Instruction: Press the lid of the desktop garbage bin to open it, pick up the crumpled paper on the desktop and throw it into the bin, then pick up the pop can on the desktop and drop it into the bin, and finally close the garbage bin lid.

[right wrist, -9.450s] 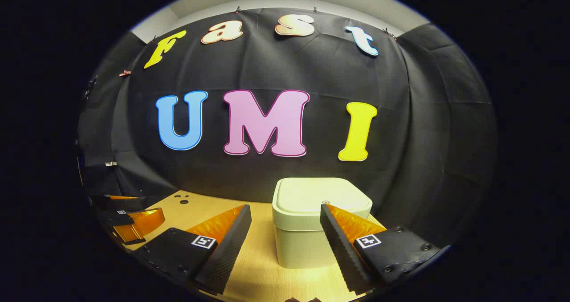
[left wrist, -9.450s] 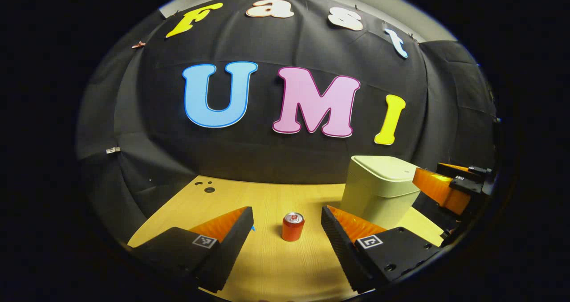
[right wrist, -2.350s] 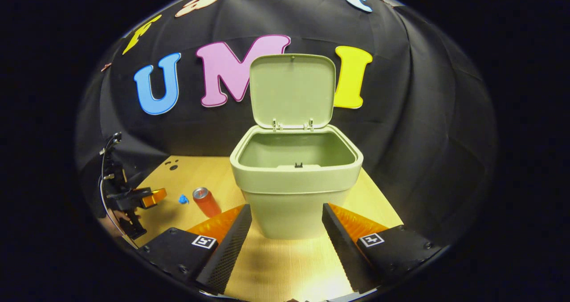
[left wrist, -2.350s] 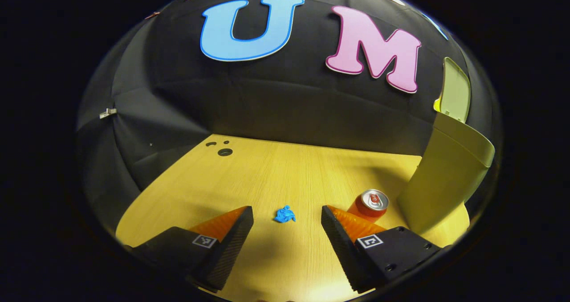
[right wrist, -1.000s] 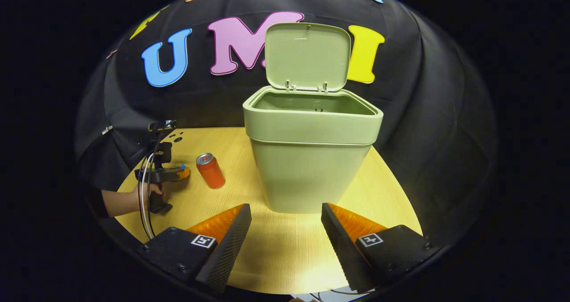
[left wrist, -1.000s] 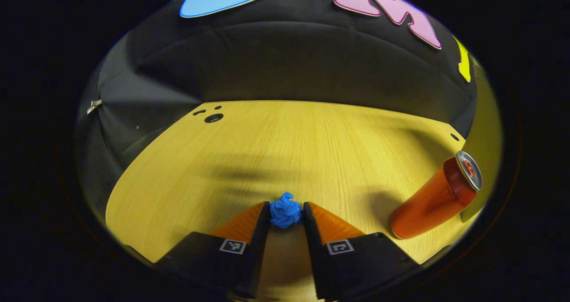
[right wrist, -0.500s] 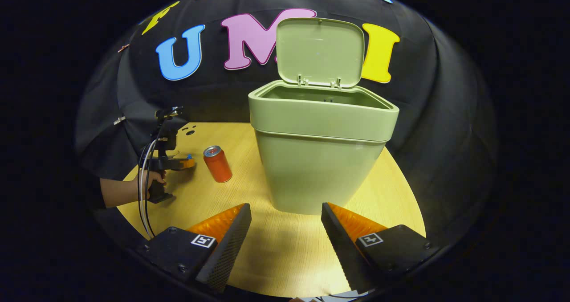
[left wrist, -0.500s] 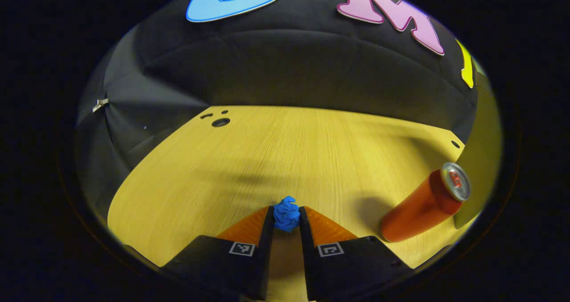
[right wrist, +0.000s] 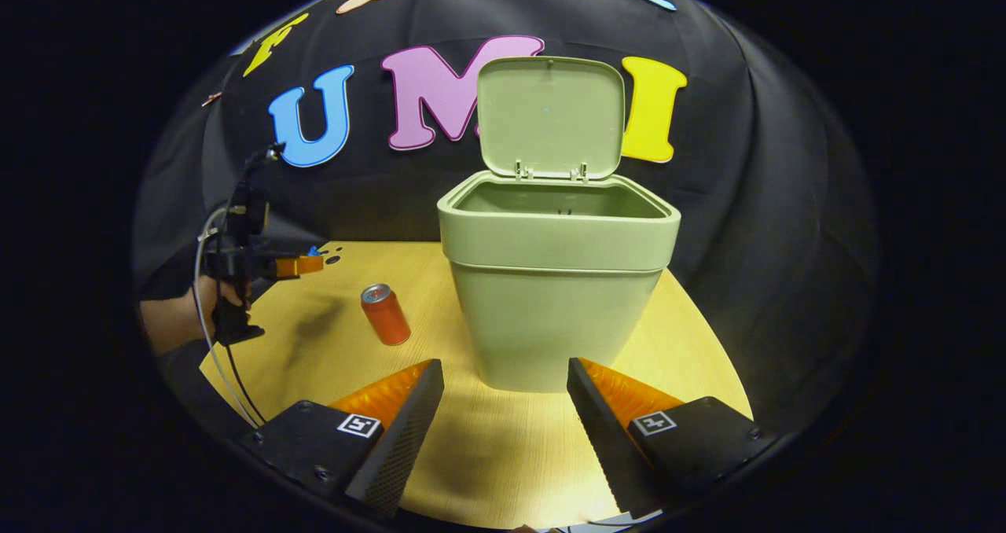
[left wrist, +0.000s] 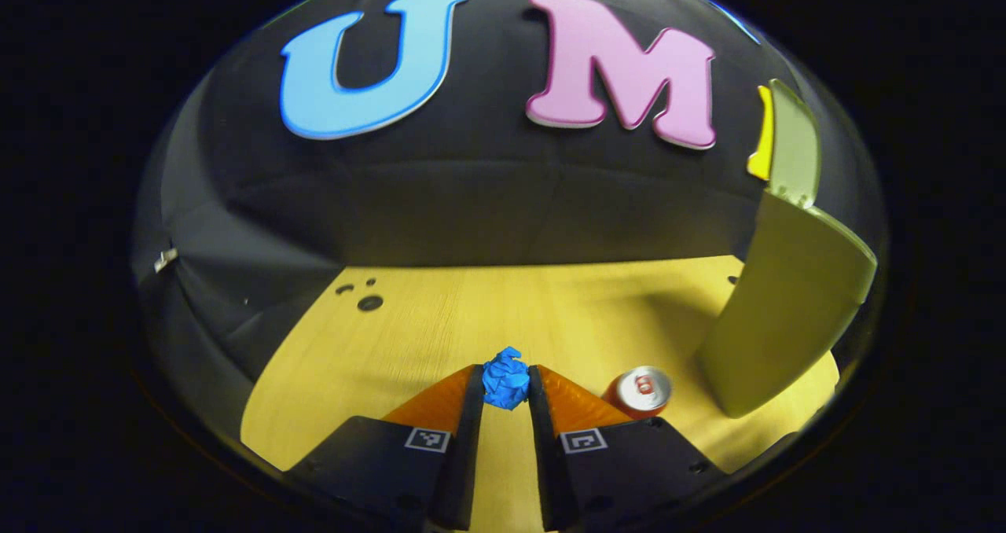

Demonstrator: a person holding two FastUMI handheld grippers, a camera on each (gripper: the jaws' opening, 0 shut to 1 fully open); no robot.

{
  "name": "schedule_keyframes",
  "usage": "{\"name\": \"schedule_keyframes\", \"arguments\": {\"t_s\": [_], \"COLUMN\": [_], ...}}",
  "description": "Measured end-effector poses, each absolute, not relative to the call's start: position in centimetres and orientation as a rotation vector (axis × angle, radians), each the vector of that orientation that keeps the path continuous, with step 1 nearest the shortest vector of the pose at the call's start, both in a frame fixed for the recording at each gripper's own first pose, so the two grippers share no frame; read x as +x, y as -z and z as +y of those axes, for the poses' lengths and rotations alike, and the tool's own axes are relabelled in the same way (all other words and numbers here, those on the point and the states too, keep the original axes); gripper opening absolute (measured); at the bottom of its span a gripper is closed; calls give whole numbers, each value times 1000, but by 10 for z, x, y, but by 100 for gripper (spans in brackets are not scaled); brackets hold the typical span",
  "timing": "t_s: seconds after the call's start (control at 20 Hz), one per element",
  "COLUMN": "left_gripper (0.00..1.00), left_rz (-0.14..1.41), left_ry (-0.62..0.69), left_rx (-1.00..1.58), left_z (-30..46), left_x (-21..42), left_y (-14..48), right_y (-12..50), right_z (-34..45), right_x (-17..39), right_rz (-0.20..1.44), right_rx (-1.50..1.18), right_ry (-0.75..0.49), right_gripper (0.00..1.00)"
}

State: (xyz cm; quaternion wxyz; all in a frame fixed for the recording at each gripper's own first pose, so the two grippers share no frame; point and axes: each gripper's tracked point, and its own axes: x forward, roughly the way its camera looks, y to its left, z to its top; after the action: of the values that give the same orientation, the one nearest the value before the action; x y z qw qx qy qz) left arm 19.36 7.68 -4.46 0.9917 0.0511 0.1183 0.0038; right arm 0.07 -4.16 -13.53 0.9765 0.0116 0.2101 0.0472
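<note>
Tongs, two: my left tongs [left wrist: 505, 387] pinch one crumpled blue paper [left wrist: 505, 377] above the bench [left wrist: 440, 321]; my right tongs [right wrist: 503, 407] spread, holding nothing. One orange pop can [right wrist: 385, 314], upright mid-bench. One pale green bin [right wrist: 556, 281] toward the bench's back edge, lid [right wrist: 550, 116] raised.

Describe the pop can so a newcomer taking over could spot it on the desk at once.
Start from the big pale-green garbage bin with its lid up on the wooden desktop. In the right gripper view, the pop can stands on the desk just left of the bin. It is a small orange cylinder with a silver top.
</note>
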Motion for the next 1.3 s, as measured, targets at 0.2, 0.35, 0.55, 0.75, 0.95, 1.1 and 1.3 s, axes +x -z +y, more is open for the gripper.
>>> {"name": "schedule_keyframes", "arguments": {"t_s": [0.2,0.35,0.55,0.75,0.95,1.1,1.3], "left_gripper": [36,39,36,36,34,35,36], "left_rz": [150,90,44,56,91,113,124], "left_ry": [154,281,453,593,674,704,719], "left_rx": [131,147,158,151,137,133,150], "left_z": [7,-52,-135,-200,-236,-253,-261], "left_x": [178,168,155,149,153,156,161], "left_y": [-15,-47,-67,-62,-45,-37,-29], "right_y": [127,127,126,127,131,136,138], "right_z": [-49,-57,-67,-76,-86,-91,-96], "right_x": [0,-2,-7,-13,-20,-24,-23], "right_rz": [401,394,388,392,404,420,429], "right_rx": [29,32,48,60,68,68,68], "right_ry": [-65,-42,-5,27,52,61,66], "right_gripper": [100,100,99,99,99,99,100]}}
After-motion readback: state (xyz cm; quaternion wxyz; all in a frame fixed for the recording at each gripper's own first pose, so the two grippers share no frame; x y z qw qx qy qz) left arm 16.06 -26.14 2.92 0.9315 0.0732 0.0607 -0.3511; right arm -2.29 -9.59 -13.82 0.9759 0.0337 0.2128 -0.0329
